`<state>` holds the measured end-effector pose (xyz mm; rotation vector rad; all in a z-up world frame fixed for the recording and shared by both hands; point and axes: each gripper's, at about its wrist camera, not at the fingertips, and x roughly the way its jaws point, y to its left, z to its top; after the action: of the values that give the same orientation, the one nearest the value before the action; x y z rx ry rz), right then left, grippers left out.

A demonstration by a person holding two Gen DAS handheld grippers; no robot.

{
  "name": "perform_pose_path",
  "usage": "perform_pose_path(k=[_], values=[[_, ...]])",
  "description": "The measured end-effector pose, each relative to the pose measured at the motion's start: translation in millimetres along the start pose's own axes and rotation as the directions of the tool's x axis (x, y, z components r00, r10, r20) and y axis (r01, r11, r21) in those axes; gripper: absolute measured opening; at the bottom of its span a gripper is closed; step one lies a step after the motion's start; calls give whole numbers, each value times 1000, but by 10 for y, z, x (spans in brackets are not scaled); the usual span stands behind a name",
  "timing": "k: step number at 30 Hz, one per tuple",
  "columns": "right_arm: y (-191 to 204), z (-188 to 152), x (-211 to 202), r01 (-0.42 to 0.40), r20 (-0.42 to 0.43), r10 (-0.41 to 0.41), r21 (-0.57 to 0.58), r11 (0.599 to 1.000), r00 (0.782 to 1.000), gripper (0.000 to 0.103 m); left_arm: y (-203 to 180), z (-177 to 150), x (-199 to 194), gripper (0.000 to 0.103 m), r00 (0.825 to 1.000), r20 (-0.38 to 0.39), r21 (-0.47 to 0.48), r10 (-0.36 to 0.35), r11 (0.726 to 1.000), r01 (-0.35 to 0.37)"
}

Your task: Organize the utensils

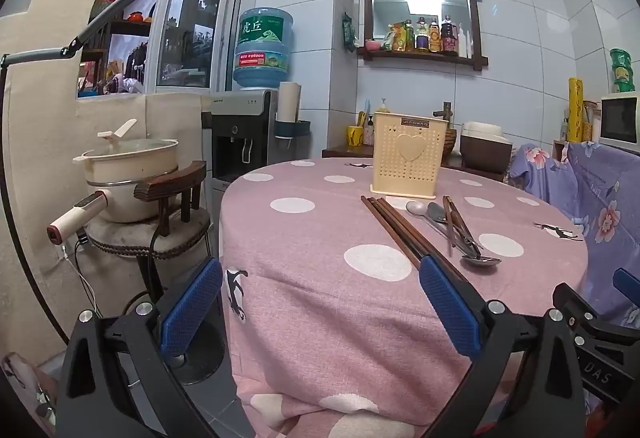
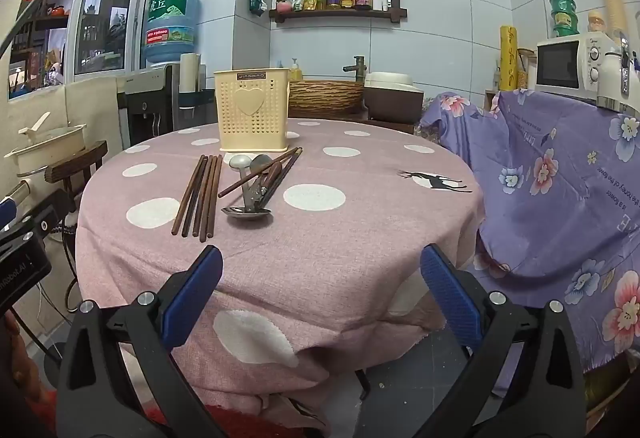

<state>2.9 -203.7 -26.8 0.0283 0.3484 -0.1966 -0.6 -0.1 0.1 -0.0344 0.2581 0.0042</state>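
A cream perforated utensil holder (image 1: 409, 154) (image 2: 251, 109) stands upright at the far side of the round table (image 1: 320, 238) (image 2: 340, 238). In front of it lie several brown chopsticks (image 1: 394, 228) (image 2: 199, 194) in a row. Beside them sits a heap of metal spoons (image 1: 452, 230) (image 2: 250, 186) crossed by more chopsticks. My left gripper (image 1: 320, 278) is open at the table's near left edge, nothing between its blue pads. My right gripper (image 2: 320, 266) is open at the near edge, short of the utensils.
A stool with a cream pot (image 1: 128, 166) stands left of the table, a water dispenser (image 1: 248, 126) behind it. A chair draped in purple floral cloth (image 2: 560, 178) is close on the right. A microwave (image 2: 572, 62) sits at the back right.
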Motion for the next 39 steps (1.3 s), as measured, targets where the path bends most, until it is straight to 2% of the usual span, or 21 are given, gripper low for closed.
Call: perform_pose_path(k=[39], values=[[45, -20, 5, 0, -7, -1, -17, 1000, 1000, 98, 2, 0, 7, 98, 1000, -17, -3, -1, 1000, 1]])
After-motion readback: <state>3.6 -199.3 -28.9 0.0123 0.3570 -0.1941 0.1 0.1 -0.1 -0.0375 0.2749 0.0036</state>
